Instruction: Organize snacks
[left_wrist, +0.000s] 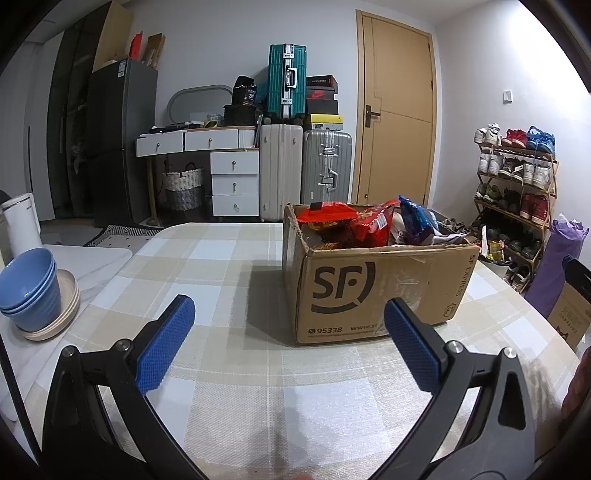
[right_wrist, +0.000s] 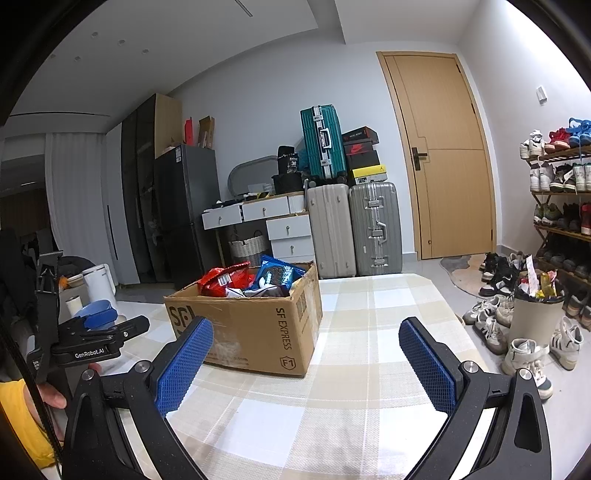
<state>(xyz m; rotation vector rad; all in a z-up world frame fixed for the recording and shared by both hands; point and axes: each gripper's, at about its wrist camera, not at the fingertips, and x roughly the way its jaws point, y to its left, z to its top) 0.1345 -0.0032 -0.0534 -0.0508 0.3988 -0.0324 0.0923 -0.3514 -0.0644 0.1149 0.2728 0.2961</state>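
left view adds blue bowls (left_wrist: 31, 288), right view a bin (right_wrist: 535, 317)

Snacks (left_wrist: 369, 221) in box (left_wrist: 373, 295) on table (left_wrist: 229, 398).

The worktop (left_wrist: 229, 258) wears a beige, white and pale blue check cloth. The brown cardboard box (left_wrist: 376, 291) carries black lettering and holds red (left_wrist: 369, 221) and blue snack packets (left_wrist: 415, 219). Blue bowls (left_wrist: 31, 284) sit on cream plates (left_wrist: 68, 306). Both claws have blue dimpled pads (left_wrist: 166, 350).
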